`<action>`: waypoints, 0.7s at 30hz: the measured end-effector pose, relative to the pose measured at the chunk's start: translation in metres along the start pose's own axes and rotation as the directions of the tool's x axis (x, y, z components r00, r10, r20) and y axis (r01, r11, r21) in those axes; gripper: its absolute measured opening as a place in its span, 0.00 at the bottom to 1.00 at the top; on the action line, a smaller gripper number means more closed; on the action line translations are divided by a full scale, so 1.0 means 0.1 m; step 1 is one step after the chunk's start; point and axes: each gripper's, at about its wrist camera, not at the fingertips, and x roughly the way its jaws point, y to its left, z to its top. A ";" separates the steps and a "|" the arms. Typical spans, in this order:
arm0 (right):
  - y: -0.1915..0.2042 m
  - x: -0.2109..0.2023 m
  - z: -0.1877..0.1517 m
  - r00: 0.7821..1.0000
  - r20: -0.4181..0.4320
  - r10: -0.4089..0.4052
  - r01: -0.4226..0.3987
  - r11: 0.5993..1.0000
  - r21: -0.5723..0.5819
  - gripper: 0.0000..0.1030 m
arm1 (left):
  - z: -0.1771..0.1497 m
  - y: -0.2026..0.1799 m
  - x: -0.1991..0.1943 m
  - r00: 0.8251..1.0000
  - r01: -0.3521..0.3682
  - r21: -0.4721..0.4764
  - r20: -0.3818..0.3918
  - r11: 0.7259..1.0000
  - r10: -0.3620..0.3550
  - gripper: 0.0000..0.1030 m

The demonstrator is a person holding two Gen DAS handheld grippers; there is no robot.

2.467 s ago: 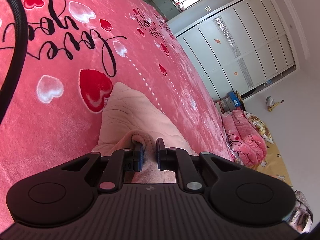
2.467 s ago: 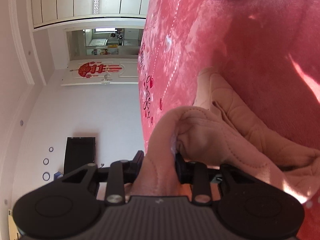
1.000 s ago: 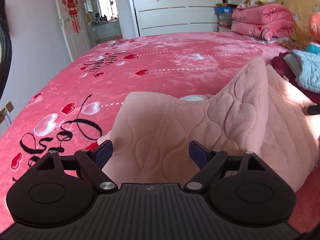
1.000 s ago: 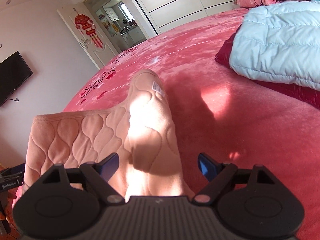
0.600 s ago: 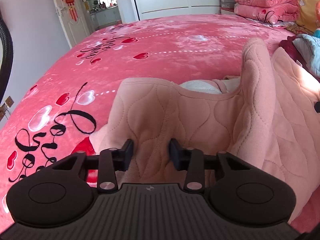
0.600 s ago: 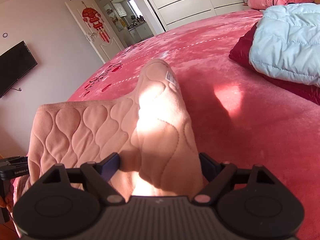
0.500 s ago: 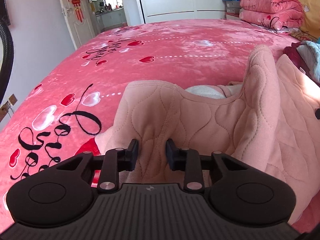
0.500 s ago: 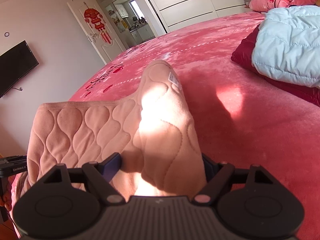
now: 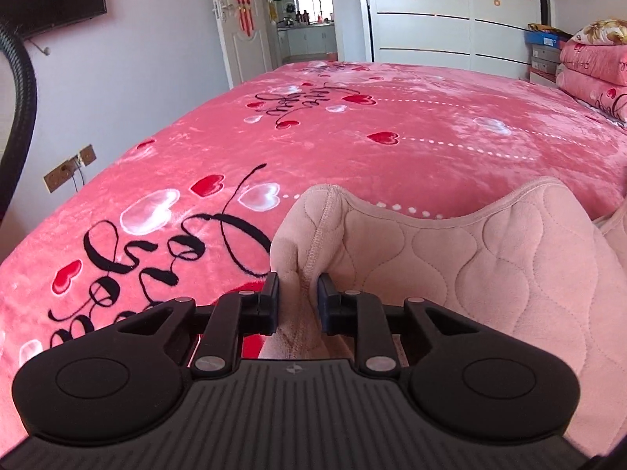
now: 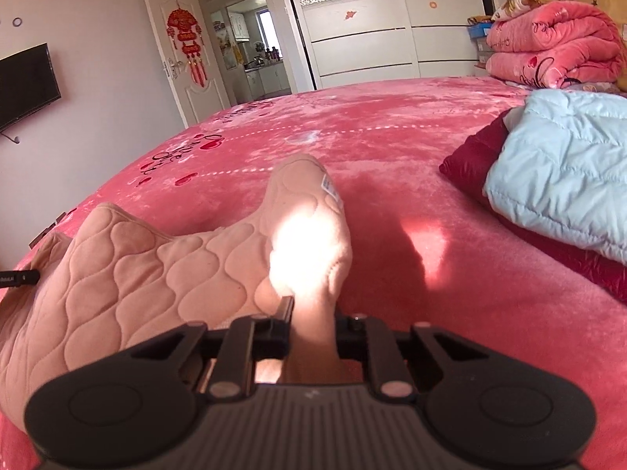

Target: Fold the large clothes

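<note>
A pink quilted garment (image 9: 490, 274) lies bunched on the bed's pink heart-print blanket (image 9: 352, 149). My left gripper (image 9: 298, 301) has its jaws closing on the garment's stitched left edge, and the pads press a fold of fabric between them. In the right wrist view the same garment (image 10: 156, 274) stretches to the left. My right gripper (image 10: 313, 325) is closing on its sunlit right end, with fabric squeezed between the fingers. A white label (image 10: 328, 186) shows at that end. The garment hangs slightly raised between the two grips.
A light blue padded jacket (image 10: 560, 184) lies on a dark red garment (image 10: 474, 172) at the right of the bed. Folded pink blankets (image 10: 548, 39) are stacked beyond. White wardrobe doors (image 9: 450, 19) and an open doorway stand behind. A black cable (image 9: 23, 90) curves at the left.
Both grippers went from wide open to closed on the pink garment. The left one shifted to the garment's left edge, and the fabric between the grips has pulled up.
</note>
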 end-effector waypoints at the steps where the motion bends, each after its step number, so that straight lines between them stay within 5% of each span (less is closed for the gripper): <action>1: -0.04 0.04 0.00 1.000 -0.004 -0.010 0.010 1.000 0.005 0.13 | -0.01 0.02 0.04 1.000 -0.010 -0.007 -0.007 1.000 0.010 0.30; 7: -0.25 0.10 -0.07 1.000 -0.024 -0.002 0.004 0.995 0.097 0.21 | -0.09 0.08 0.02 1.000 -0.024 -0.021 0.009 0.999 0.024 0.46; 14: 0.00 -0.12 0.10 0.997 0.035 -0.070 0.070 0.998 -0.008 0.29 | -0.01 0.07 -0.45 0.993 -0.027 -0.009 0.117 1.000 0.028 0.51; 17: 0.09 -0.22 0.20 0.995 0.095 -0.036 0.040 0.999 -0.036 0.46 | 0.05 0.01 -0.76 0.978 -0.036 -0.001 0.206 0.999 0.035 0.61; 21: 0.23 -0.21 0.28 0.992 0.118 0.039 -0.030 0.997 -0.074 0.47 | 0.13 -0.20 -1.01 0.962 0.083 0.015 0.259 0.996 -0.084 0.63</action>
